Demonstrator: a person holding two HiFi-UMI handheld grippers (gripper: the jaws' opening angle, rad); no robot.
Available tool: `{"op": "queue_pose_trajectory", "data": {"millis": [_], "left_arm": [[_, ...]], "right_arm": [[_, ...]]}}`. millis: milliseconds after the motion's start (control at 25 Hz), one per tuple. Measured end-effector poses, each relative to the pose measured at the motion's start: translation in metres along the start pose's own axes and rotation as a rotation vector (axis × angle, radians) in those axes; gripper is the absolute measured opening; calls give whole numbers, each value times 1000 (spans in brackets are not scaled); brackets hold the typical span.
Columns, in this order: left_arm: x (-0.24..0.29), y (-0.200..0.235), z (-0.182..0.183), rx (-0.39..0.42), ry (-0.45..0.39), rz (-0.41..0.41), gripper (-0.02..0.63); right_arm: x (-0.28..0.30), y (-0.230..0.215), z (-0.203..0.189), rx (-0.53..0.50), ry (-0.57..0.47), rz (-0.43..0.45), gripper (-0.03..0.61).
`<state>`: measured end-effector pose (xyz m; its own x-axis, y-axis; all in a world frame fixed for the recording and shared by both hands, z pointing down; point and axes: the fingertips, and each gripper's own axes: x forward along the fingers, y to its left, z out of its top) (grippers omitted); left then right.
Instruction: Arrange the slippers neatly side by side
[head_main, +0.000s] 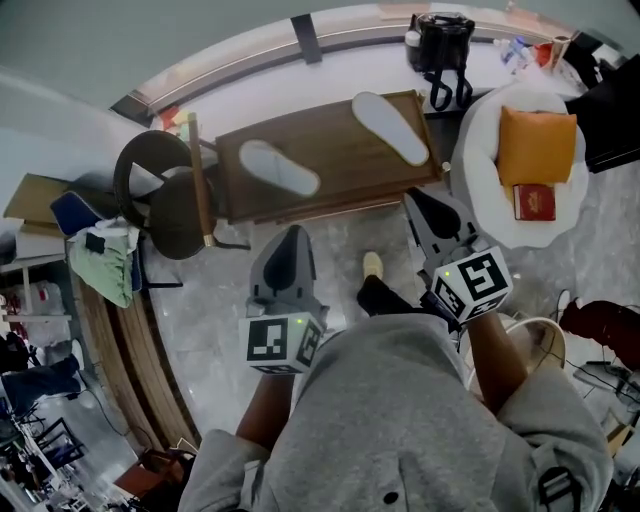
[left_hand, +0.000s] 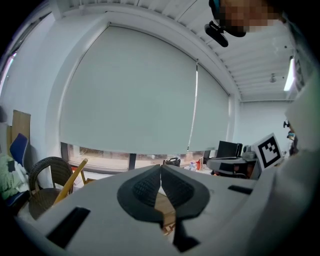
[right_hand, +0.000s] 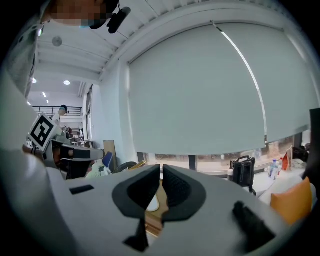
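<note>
Lying apart on table (head_main: 340, 165), left slipper (head_main: 279, 167), right slipper (head_main: 390, 127), left claw (head_main: 294, 232) closed empty, right claw (head_main: 420, 197) closed empty.

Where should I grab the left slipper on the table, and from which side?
Grip the left slipper by the end nearest the front edge of the table, coming from the person's side with the left gripper. It lies flat and slanted, that end closest; its thin rim likely suits a pinch. Open the jaws first.
</note>
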<state>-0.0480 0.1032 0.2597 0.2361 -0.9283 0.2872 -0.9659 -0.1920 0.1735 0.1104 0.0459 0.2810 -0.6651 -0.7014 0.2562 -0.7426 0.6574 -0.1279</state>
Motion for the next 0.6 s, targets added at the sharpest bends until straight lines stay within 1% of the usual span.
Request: {"op": "queue_pose_trajectory", "data": {"millis": [320, 600], "left_arm": [[35, 2, 7, -22, -3, 30, 15], [47, 1, 11, -15, -2, 40, 15]], "right_arm": [[21, -30, 3, -7, 10, 28, 32], [29, -41, 5, -3, 13, 38, 32]]}}
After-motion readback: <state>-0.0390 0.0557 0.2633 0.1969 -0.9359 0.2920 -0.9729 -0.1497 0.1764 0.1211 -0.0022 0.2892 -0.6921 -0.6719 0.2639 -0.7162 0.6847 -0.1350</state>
